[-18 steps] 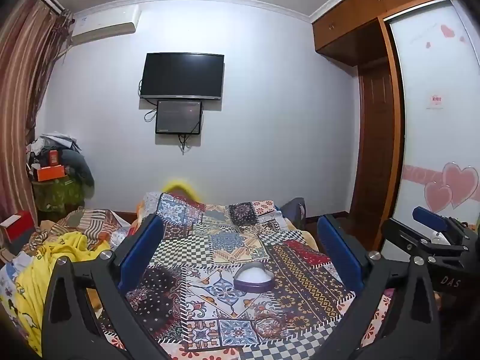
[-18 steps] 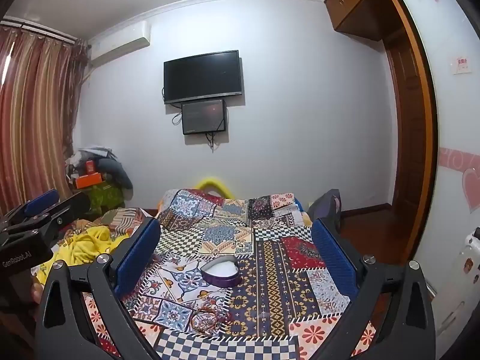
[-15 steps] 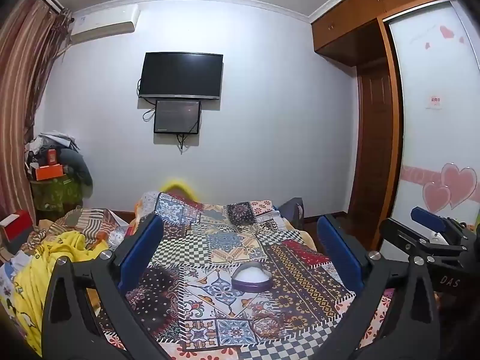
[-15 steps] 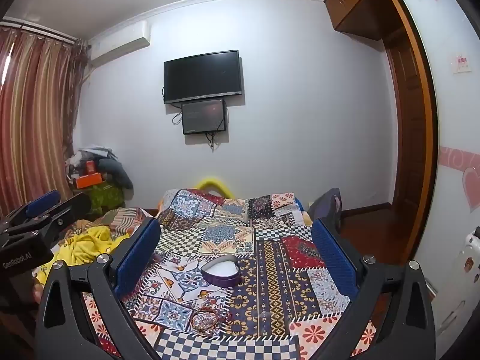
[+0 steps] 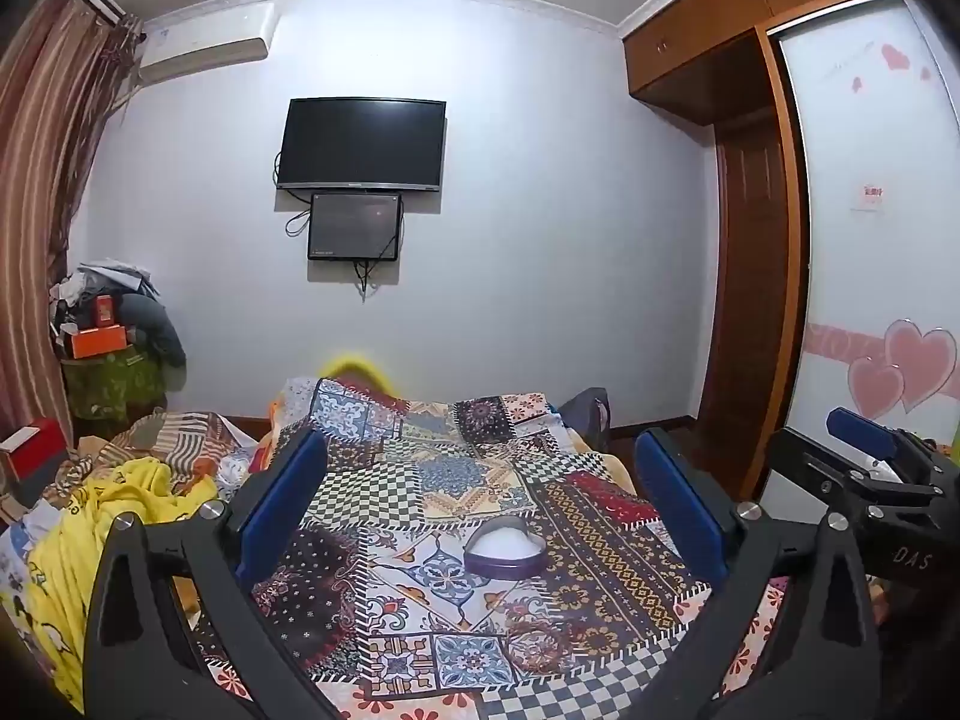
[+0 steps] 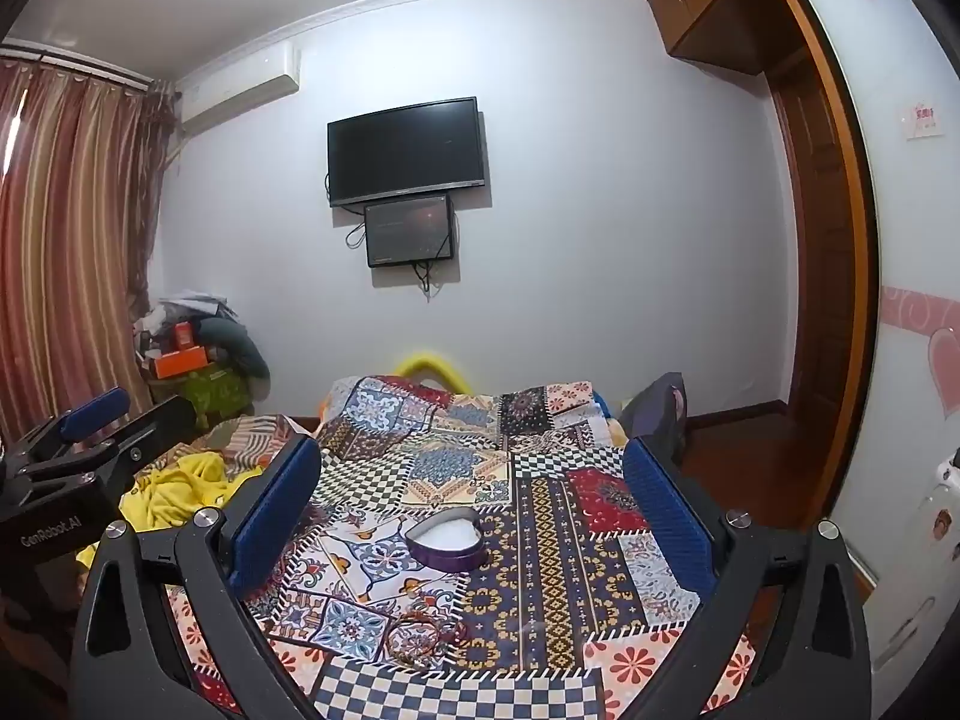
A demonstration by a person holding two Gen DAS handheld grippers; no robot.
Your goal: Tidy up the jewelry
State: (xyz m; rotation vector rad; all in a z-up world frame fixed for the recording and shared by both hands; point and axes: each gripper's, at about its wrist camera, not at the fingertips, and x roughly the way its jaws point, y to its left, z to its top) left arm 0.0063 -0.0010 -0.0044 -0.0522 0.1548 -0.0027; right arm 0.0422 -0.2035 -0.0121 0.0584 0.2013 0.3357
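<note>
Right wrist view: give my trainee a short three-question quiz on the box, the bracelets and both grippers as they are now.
1. True or false: the heart-shaped box has its lid on.
2. The bracelets lie: A) inside the box B) on the quilt, nearer the camera than the box C) in the right gripper.
3. Fill in: the left gripper is ____.

Key: 1 false; 2 B; 3 open.

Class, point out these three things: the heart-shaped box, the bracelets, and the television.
Heart-shaped box (image 6: pixel 447 540), right wrist view, white inside.
Bracelets (image 6: pixel 420 636), right wrist view, on the tangle of rings.
Television (image 5: pixel 362 144), left wrist view, middle of the dark screen.
</note>
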